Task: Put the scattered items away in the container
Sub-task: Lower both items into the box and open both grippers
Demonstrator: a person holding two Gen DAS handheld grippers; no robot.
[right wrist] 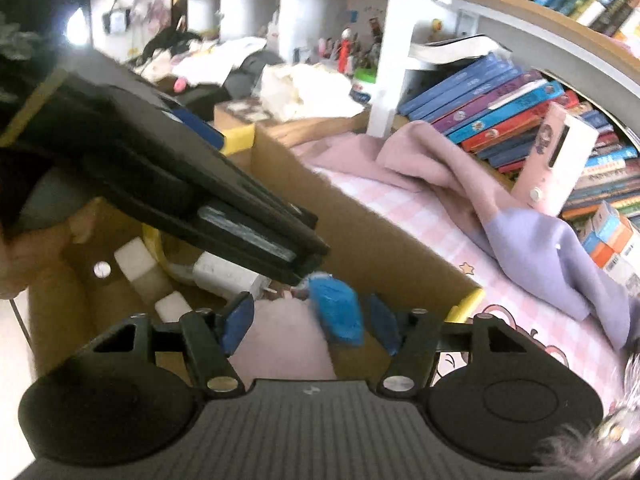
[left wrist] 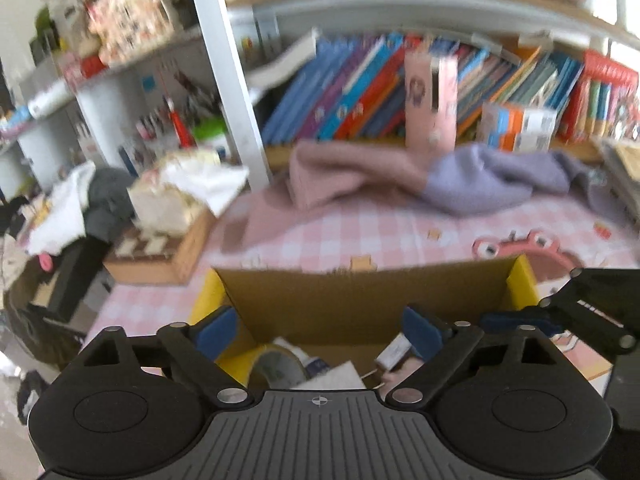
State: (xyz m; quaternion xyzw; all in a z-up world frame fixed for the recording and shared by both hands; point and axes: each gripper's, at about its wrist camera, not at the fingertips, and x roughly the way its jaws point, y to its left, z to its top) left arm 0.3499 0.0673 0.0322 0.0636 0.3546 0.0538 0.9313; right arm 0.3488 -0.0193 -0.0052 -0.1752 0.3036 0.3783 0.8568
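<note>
Both tongs hang spread over the cardboard box (right wrist: 372, 236): the left gripper (left wrist: 320, 330) empty, the right gripper (right wrist: 308, 324) loose around a blue bundle (right wrist: 338, 312) (apparently dropping). Pink and purple cloths (left wrist: 400, 176) lie beyond the box's far wall, nearer the right hand.

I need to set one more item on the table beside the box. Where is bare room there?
Bare room is the pink checked tablecloth between the cardboard box and the pink and purple cloth. It is crowded at the books behind, and inside the box, where a tape roll and small items lie.
</note>
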